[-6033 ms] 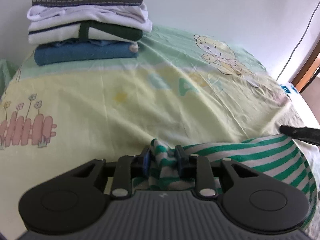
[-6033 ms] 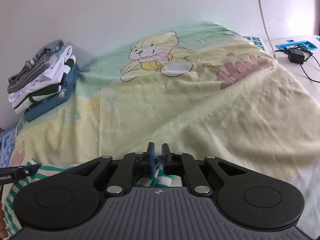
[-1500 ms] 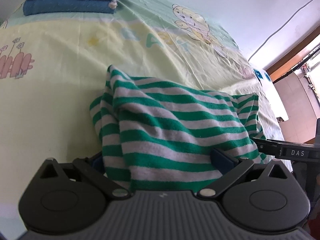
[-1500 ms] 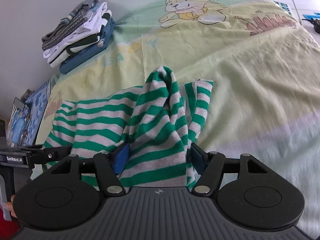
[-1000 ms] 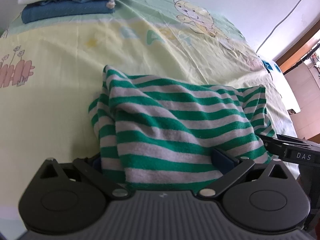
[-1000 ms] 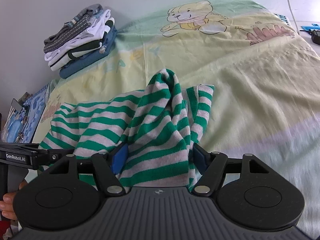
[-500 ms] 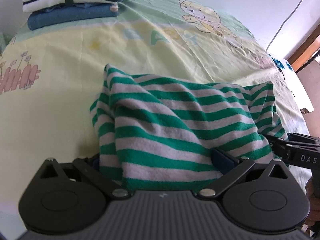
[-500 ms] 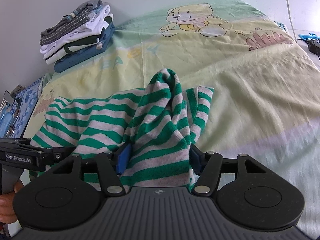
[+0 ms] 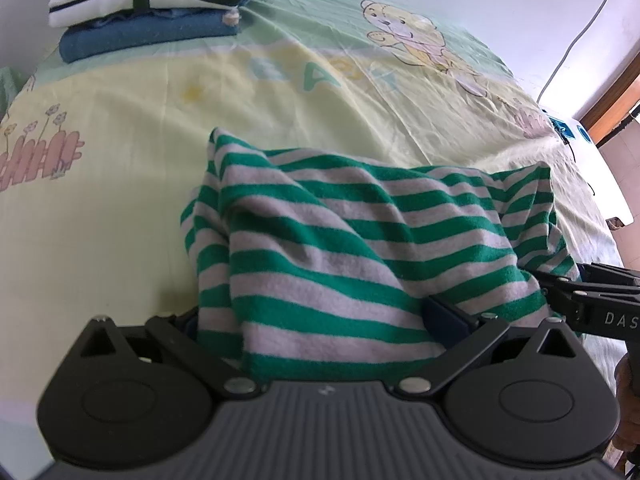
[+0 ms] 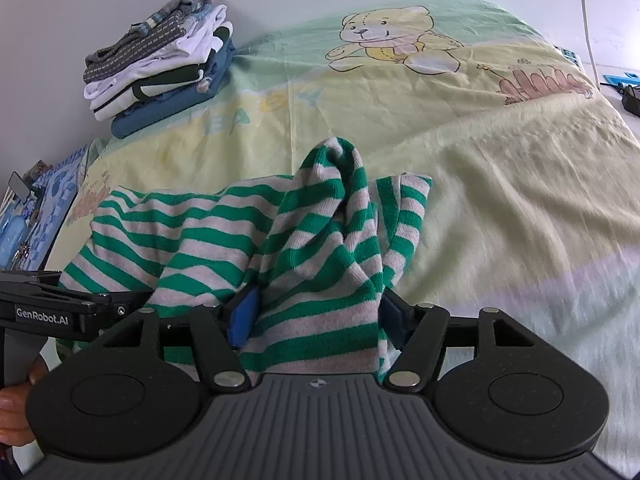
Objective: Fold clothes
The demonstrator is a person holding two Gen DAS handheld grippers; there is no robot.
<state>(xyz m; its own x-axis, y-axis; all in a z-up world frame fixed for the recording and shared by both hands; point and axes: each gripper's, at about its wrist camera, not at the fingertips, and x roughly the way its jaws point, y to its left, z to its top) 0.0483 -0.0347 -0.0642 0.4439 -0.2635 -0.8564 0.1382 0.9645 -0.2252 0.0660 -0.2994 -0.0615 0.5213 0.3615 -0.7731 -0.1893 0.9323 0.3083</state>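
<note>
A bed [image 10: 500, 200] fills both views, covered by a pale yellow and mint sheet [image 9: 280, 92], thin and creased, printed with a teddy bear [image 10: 384, 40], pink picket fences and faded letters. Its near edge in the right wrist view looks fuzzier and whiter.

On the sheet, close to both cameras, lies the striped garment [image 9: 340, 248]: a soft, fleecy knit in green and grey-white bands, bunched rather than flat. In the left wrist view it forms a broad slab with a fold ridge running from its far left corner. In the right wrist view a peaked hump [image 10: 336, 168] stands up in the middle, with a narrow ribbed strip hanging beside it.

At the far corner by the wall sits a stack of folded clothes [image 10: 160, 64]: a blue piece at the bottom, white with dark trim above, a grey patterned knit on top.

The left tongs [image 9: 316, 320] stand wide apart with a thick width of striped cloth between the blue pads; whether they press it I cannot tell. The right tongs [image 10: 316, 312] are likewise spread around a wad of the cloth, having just widened slightly, and here too the grip cannot be told.
</note>
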